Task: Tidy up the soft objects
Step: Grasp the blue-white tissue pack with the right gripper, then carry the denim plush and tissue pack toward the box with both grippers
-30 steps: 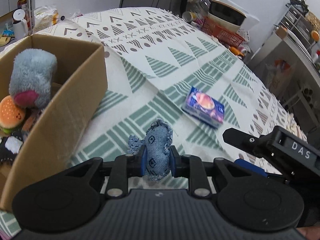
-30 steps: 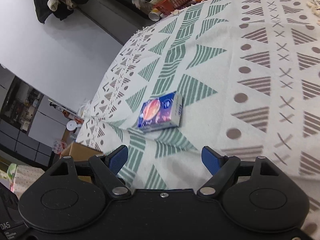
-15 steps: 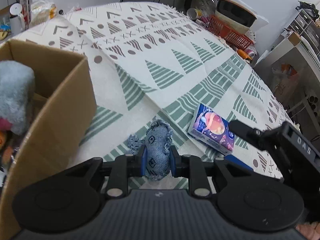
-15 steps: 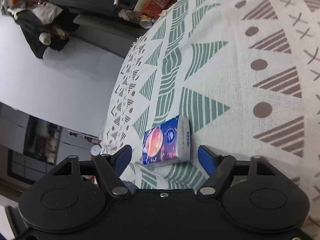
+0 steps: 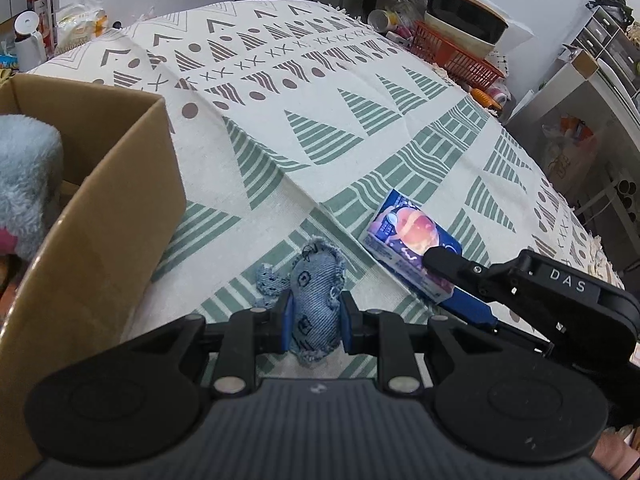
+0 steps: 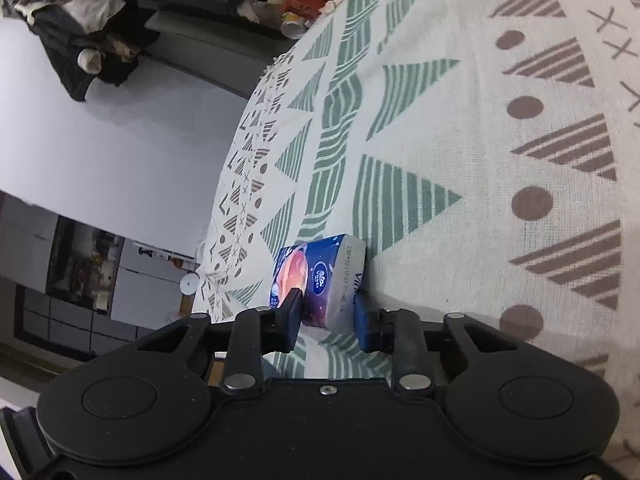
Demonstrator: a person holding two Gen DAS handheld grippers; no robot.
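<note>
Denim fills the near centre of the left wrist view: the left gripper (image 5: pixel 314 322) has its blue pads pressed against both sides of a small denim plush toy (image 5: pixel 316 294), whose frayed top pokes out beyond the fingertips above the patterned tablecloth (image 5: pixel 320 128). To the left stands an open cardboard box (image 5: pixel 100 216) with a grey fluffy plush (image 5: pixel 24 176) inside it; what else lies in the box is cut off by the frame edge. To the right, the tissue pack (image 5: pixel 412 246) lies on the cloth, and the right gripper (image 5: pixel 460 284) reaches in from the right, one black finger over the pack's top face and a blue pad under its near edge. Far right, a red basket (image 5: pixel 456 60) sits at the table's edge. From the right wrist view, the right gripper (image 6: pixel 326 318) is narrowed onto the tissue pack (image 6: pixel 320 276), fingers touching its two broad faces, though whether the pack is lifted or resting on the tablecloth (image 6: pixel 500 140) is hard to tell.
</note>
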